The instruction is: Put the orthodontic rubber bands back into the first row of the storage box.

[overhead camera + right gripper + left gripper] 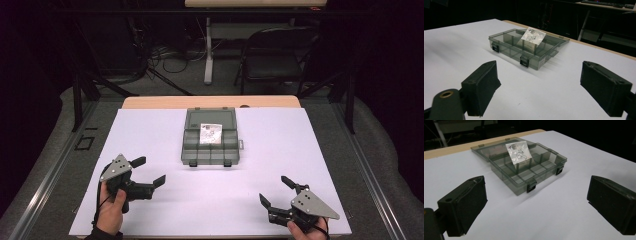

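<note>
A smoky transparent compartment box [210, 145] lies open at the middle of the white table [150, 135], its lid folded flat behind it. A small clear bag with printed paper [210, 133] leans in one of its compartments [517, 152] [533, 35]. My left gripper [148, 171] rests at the near left, open, nothing between its jaws, pointing toward the box [524, 165]. My right gripper [274, 191] rests at the near right, open and empty as well, with the box [526, 47] ahead of it. Two black latches [531, 187] sit on the box's front wall.
A wooden table edge [210, 102] shows behind the white surface. A folding chair [275, 55], a table leg and cables stand on the dark floor beyond. Metal rails [45, 180] run along both sides.
</note>
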Motion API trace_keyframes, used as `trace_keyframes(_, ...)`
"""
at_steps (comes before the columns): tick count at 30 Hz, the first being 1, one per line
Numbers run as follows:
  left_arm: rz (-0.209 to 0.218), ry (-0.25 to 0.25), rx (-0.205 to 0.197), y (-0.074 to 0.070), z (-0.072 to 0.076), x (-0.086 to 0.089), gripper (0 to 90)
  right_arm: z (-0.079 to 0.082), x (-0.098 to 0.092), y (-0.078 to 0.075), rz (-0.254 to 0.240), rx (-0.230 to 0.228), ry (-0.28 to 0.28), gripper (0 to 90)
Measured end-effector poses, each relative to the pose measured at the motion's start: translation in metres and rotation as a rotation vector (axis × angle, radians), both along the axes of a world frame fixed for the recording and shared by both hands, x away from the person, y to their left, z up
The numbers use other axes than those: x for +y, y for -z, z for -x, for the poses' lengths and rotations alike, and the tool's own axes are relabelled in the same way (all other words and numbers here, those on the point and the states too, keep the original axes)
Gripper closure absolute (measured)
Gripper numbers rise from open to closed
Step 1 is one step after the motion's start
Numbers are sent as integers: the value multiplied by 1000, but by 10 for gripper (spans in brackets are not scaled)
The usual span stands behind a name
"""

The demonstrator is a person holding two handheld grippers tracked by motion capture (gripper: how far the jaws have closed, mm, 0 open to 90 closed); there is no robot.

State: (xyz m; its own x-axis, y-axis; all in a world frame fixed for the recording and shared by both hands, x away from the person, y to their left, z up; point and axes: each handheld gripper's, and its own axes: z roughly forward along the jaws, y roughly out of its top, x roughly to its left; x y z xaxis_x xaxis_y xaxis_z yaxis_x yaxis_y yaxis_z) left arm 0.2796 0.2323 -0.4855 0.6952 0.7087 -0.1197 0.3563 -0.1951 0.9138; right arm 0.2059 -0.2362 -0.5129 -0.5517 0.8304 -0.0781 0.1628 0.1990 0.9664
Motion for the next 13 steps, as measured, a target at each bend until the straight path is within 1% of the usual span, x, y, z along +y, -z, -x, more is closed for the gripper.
trace_keyframes(4, 12, -15, 8, 4, -1, 5, 28, 0, 1, 0, -6, -3, -2, 142)
trace_keyframes(6, 6, -25, 13, 7, -3, 7, 28, 0, 0, 0, -2, -5, -4, 142)
trace_keyframes(13, 13, -52, 34, 12, -7, 14, 28, 0, 0, 0, -4, -5, -2, 141)
